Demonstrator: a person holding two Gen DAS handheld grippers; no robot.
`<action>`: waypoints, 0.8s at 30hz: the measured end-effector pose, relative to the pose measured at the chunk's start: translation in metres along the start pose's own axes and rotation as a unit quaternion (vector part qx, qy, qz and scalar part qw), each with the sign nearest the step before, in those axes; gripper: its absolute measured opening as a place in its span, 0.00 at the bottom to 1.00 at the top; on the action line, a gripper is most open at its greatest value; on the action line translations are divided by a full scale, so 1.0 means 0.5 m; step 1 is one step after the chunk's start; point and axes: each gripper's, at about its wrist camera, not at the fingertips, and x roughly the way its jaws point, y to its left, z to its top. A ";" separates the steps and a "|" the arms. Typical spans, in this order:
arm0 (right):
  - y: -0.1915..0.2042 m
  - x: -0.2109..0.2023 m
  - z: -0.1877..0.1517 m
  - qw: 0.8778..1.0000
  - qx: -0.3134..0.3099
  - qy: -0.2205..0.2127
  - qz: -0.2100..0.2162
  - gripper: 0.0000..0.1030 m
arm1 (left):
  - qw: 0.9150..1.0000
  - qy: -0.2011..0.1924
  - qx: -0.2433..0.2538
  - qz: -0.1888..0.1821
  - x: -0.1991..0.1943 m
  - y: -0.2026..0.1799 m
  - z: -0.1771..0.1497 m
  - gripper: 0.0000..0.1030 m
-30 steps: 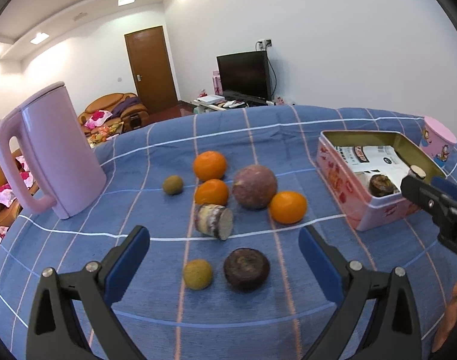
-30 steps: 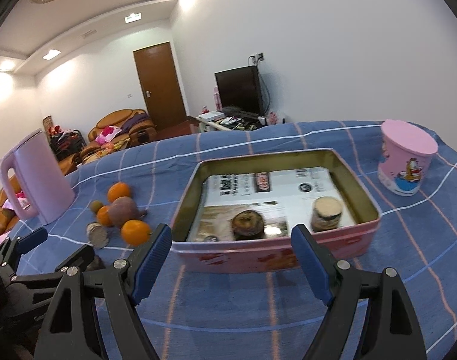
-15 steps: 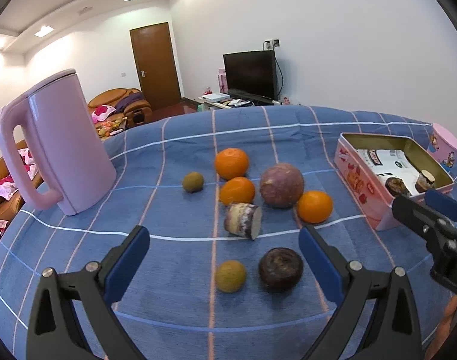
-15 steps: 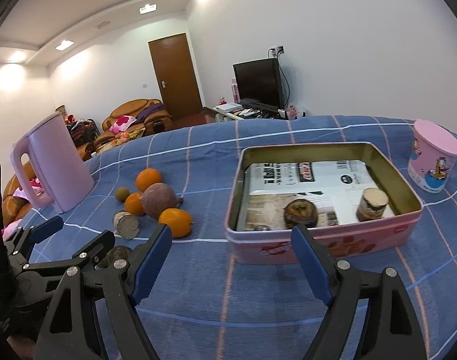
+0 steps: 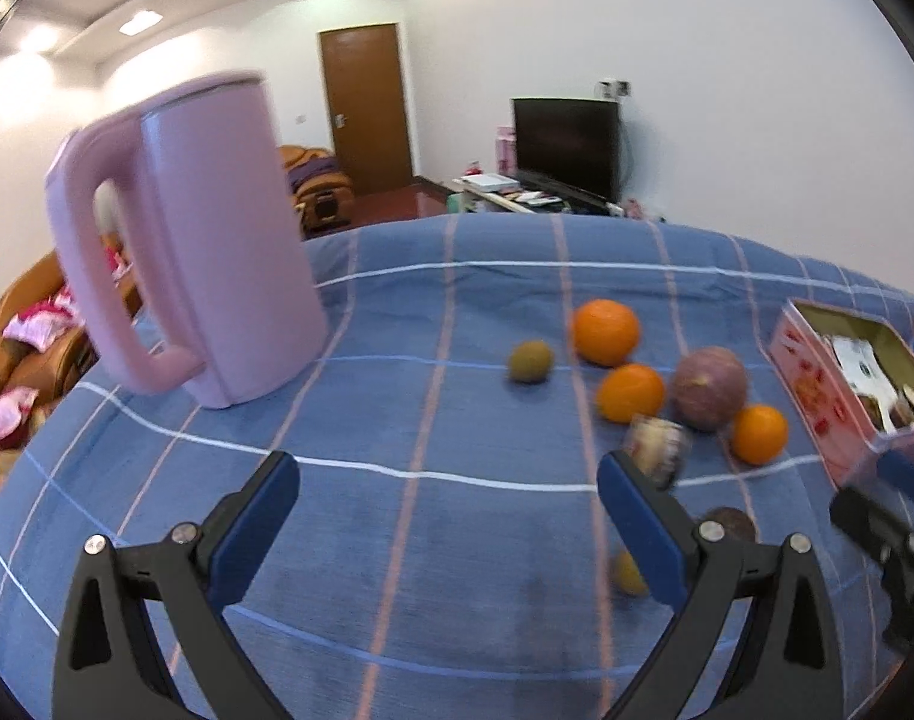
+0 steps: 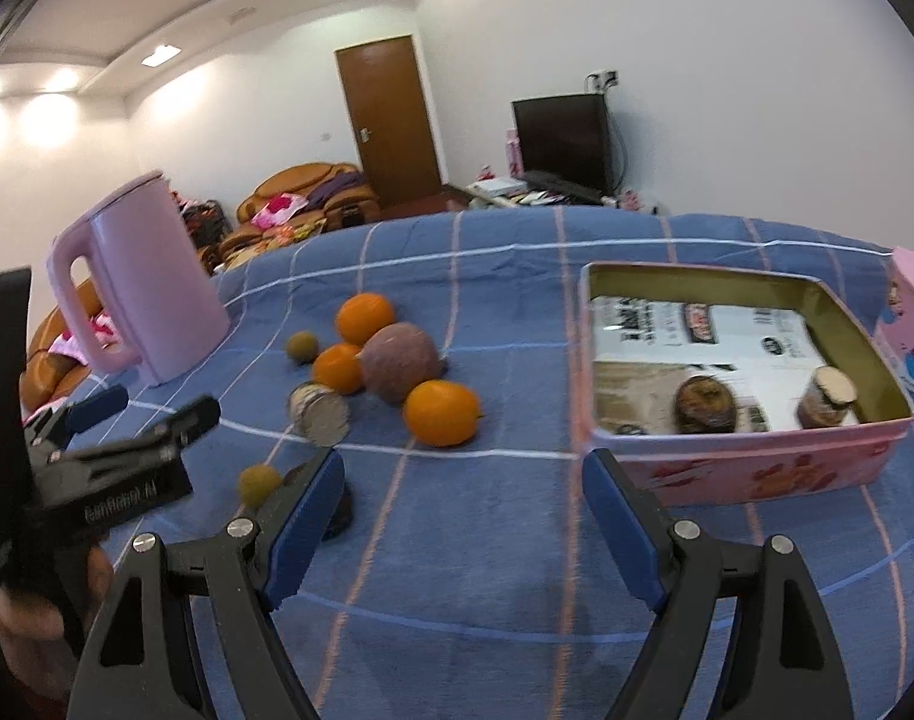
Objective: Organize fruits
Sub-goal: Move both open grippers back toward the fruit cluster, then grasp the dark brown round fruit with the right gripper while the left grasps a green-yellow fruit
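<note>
done: pink tin (image 6: pixel 751 468) at 3 o'clock holds 2 dark items so far.
left: your l gripper (image 5: pixel 447 525) jaws wide, empty, over bare cloth.
right: your r gripper (image 6: pixel 463 516) jaws wide, empty, near the tin.
todo: loose fruits (image 6: pixel 390 360) at 11 o'clock of r gripper, approx 8 pcs still out, so you're early in the job.

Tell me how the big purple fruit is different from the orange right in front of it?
The purple fruit is bigger and dull brownish-purple; the orange is smaller and bright. The purple fruit sits farther back, the orange nearer the pink tin. Both are round, lie on the blue cloth, and are not yet in the tin.
</note>
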 end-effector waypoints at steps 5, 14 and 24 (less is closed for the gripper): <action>0.045 0.031 0.002 0.999 -0.028 0.026 0.018 0.80 | 1.000 0.010 -0.024 0.009 0.013 0.038 0.004 0.99; 0.120 0.091 0.005 0.994 -0.085 0.068 0.025 0.80 | 1.000 0.017 0.004 0.021 0.024 0.019 0.002 0.99; 0.134 0.117 0.001 0.989 -0.105 0.099 0.012 0.70 | 0.999 0.015 0.030 0.023 0.021 -0.003 -0.001 0.99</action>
